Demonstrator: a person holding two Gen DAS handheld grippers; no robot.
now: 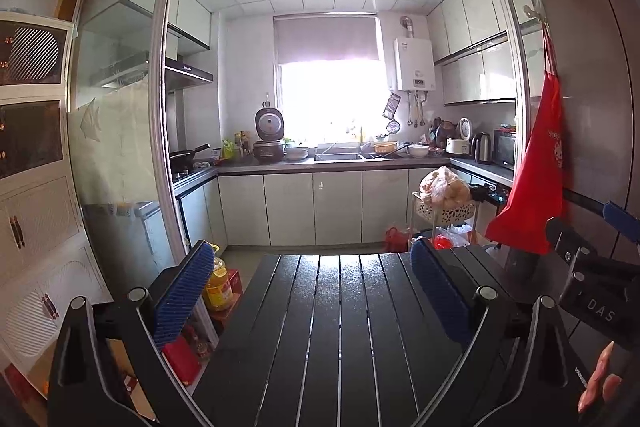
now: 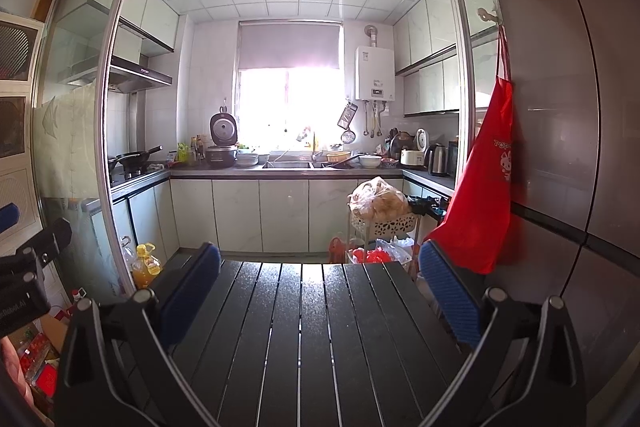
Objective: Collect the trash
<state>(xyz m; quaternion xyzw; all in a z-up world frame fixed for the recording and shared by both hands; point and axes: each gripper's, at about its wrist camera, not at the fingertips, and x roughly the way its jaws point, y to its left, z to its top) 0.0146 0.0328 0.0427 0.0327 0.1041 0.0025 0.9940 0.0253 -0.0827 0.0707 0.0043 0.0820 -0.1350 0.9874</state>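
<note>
Trash: I see none on the bench [image 1: 340,327]; its dark slats are bare in both views, so the task's thing is not yet in reach.
Likeliest candidate: the clear, crinkled plastic bag [image 2: 378,201] stuffed with pale brown lumps, sitting in the white basket [image 2: 390,225] on the rack past the bench's far right corner. I can't tell whether it is really trash.
Handling, as I judge it: soft and slippery film, light to middling in weight, likely to sag and tear; I'd pinch the gathered top, not the belly.
Other loose plastic: red and clear scraps [image 2: 374,255] low on that rack, probably feather-light and crushable.
Left gripper [image 1: 316,291]: my jaws are spread wide over the bench, holding nothing.
Right gripper [image 2: 320,295]: the same, wide apart and empty.
Surroundings: a red apron [image 2: 484,183] hangs on the fridge [image 2: 568,107]; an oil bottle [image 2: 146,265] stands on the floor to the left.
</note>
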